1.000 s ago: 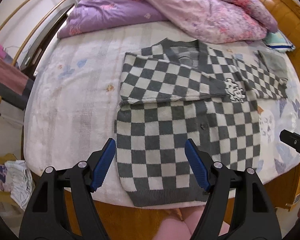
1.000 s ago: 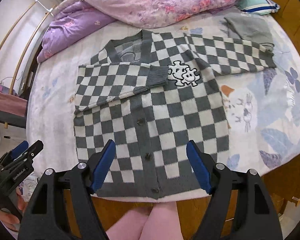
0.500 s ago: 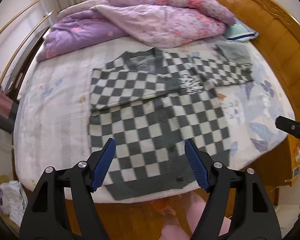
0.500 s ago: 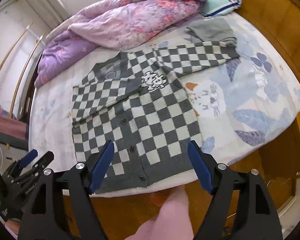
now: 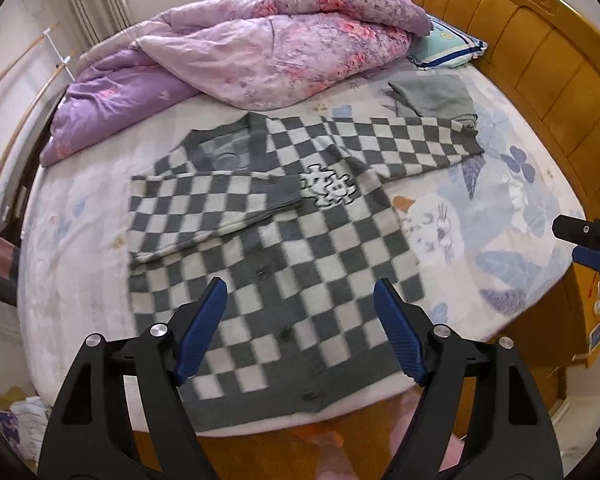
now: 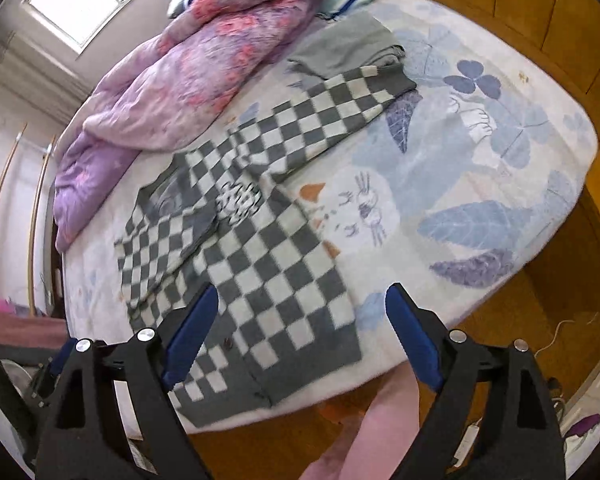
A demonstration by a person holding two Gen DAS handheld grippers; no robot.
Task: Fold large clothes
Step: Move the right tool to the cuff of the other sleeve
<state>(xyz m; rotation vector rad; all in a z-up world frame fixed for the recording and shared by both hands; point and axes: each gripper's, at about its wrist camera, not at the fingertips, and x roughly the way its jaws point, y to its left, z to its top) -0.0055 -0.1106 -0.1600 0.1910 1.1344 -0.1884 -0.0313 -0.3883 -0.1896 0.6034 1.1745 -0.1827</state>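
Note:
A grey-and-white checkered cardigan [image 5: 284, 248] [image 6: 260, 264] lies flat on the bed, buttons up, hem at the near edge. Its left sleeve [image 5: 216, 204] is folded across the chest, its cuff beside a white puzzle-shaped patch [image 5: 332, 186]. The right sleeve [image 5: 404, 140] [image 6: 324, 116] stretches out toward the headboard side. My left gripper [image 5: 300, 296] hovers above the hem, jaws opening with nothing between them. My right gripper [image 6: 302, 300] hangs over the cardigan's lower right corner, jaws also opening, nothing between them. The right gripper's tip [image 5: 584, 240] shows at the right edge of the left wrist view.
A crumpled pink and purple quilt [image 5: 260, 48] fills the far side of the bed [image 5: 500, 208]. A folded grey garment [image 5: 432, 98] lies by the outstretched cuff, next to a pillow [image 5: 448, 50]. A wooden headboard [image 5: 540, 60] runs along the right. A person's leg [image 6: 376, 420] shows below.
Both grippers have swung to the right along the near edge of the bed and rolled. The cardigan lies unchanged. The right gripper's jaws stand wider than before.

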